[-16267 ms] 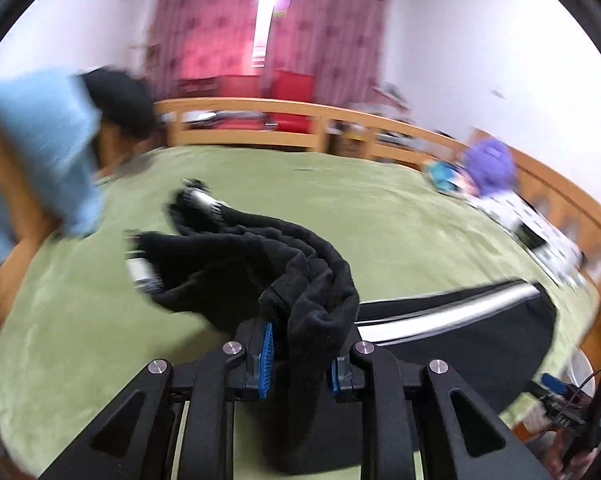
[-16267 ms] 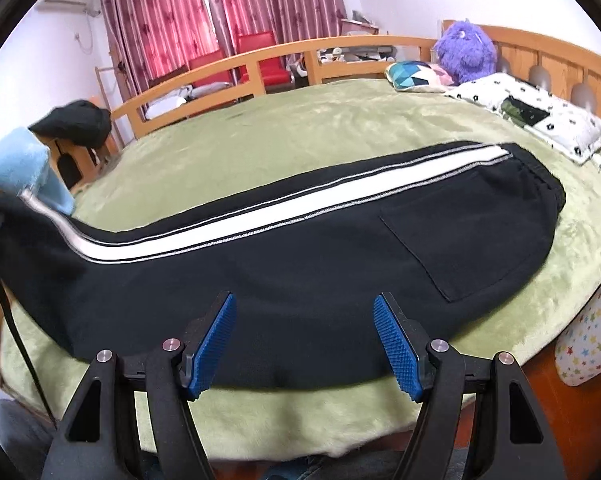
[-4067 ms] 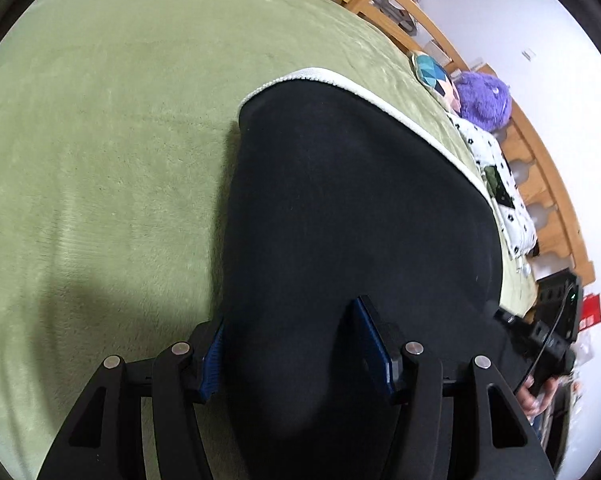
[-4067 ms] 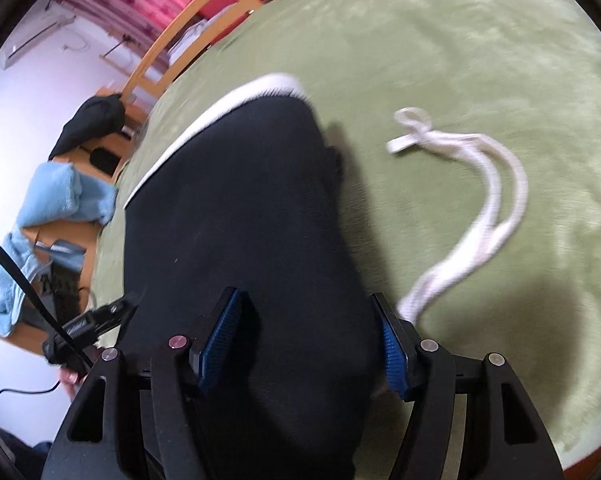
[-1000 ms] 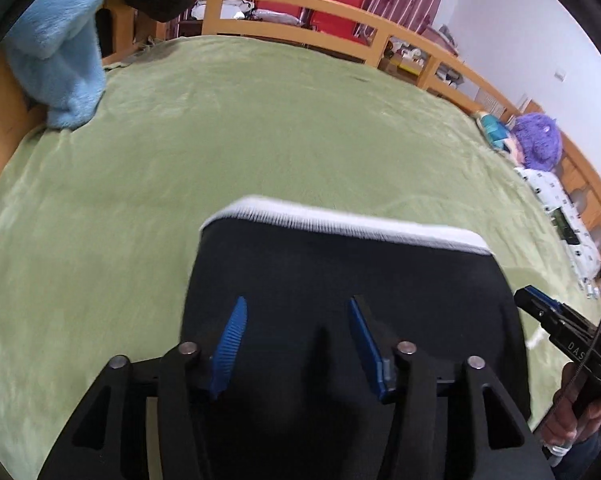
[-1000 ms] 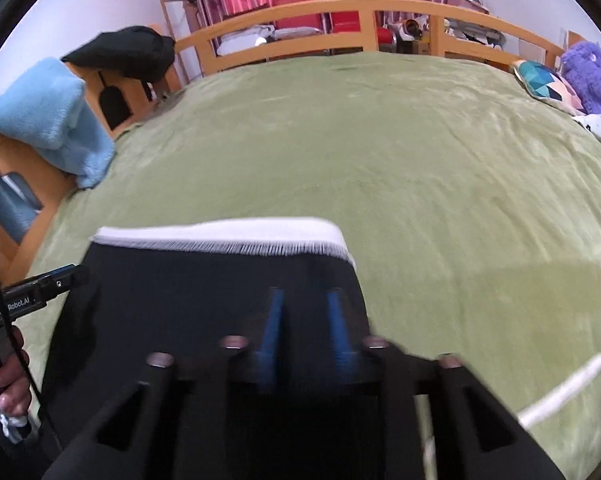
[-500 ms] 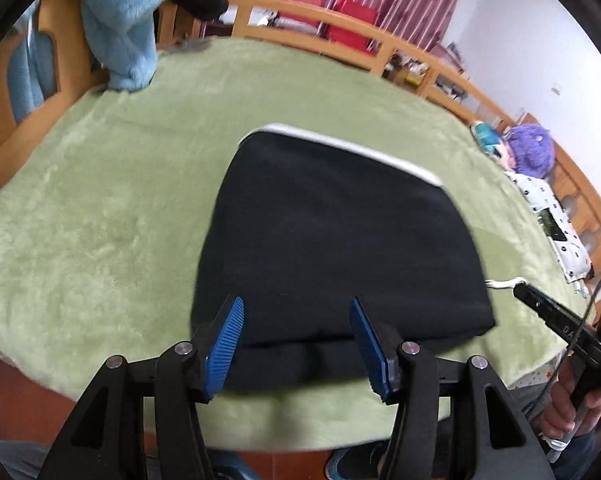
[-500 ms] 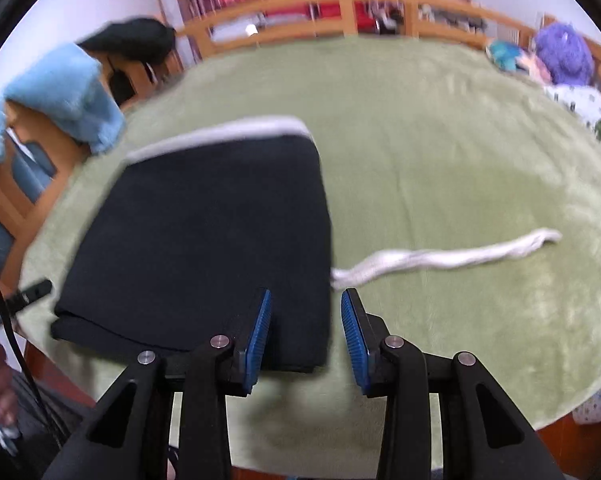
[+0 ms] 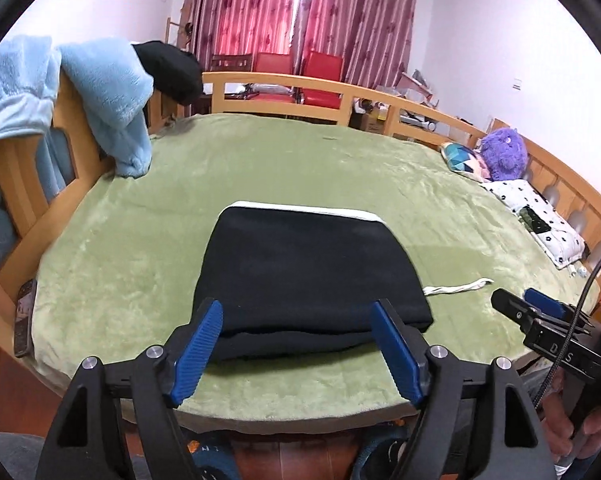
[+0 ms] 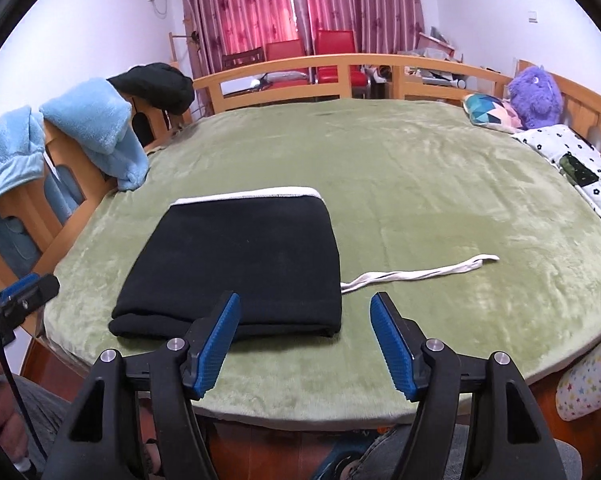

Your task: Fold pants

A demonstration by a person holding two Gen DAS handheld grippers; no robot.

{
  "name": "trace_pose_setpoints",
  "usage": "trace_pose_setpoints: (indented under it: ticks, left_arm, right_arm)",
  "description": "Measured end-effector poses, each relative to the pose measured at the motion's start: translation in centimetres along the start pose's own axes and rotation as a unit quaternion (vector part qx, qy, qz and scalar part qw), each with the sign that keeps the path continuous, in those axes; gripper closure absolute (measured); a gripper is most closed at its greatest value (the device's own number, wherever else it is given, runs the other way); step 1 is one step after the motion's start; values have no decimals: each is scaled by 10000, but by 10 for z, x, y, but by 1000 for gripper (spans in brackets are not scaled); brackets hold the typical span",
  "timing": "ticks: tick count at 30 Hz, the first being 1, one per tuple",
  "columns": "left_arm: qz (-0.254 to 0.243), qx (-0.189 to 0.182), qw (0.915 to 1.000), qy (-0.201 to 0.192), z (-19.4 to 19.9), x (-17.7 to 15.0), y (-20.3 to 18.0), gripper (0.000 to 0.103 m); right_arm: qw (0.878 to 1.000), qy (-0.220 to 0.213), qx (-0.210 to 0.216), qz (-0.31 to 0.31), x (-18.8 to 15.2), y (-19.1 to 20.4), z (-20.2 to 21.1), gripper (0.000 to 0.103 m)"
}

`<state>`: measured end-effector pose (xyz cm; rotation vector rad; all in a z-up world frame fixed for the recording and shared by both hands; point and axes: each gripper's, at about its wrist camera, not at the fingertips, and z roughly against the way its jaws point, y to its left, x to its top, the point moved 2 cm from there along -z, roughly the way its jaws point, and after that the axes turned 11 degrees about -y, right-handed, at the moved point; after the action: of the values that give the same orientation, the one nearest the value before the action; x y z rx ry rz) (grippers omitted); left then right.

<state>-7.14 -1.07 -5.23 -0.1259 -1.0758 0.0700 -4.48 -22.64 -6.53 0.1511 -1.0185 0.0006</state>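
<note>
Pants (image 10: 236,268): folded into a compact black rectangle, lying flat near the front edge of the green bed cover (image 10: 440,184); white stripe along the far edge, layers stacked square, likely so the bundle stays put.
Drawstring (image 10: 420,274): white, trailing out from the right side of the bundle across the cover; left loose, not tucked in.
Left gripper (image 9: 298,350): jaws opening, nothing between the blue pads; hovers above and short of the near fold, clear of the cloth so the fold is not dragged.
Right gripper (image 10: 306,346): jaws opening wide, empty; poised off the near right corner, not touching.
Task state: judged done or nearly so; only the stray drawstring looks untidy.
Blue blanket (image 10: 96,136): draped over the wooden bed rail, well apart.
</note>
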Motion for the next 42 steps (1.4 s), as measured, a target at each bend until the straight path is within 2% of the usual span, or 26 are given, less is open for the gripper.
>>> trace_pose_setpoints:
  ticks: [2, 5, 11, 42]
  left_arm:
    - [22, -36, 10000, -63, 6, 3, -4, 28]
    - [22, -73, 9999, -119, 13, 6, -10, 27]
    - [-51, -46, 9998, -182, 17, 8, -20, 26]
    - [-8, -19, 9999, -161, 20, 7, -22, 26]
  right_arm:
    - [9997, -214, -102, 27, 2, -1, 11, 8]
    - [9995, -290, -103, -10, 2, -6, 18, 4]
    - [9991, -308, -291, -48, 2, -14, 21, 4]
    - [9992, -303, -253, -60, 0, -6, 22, 4]
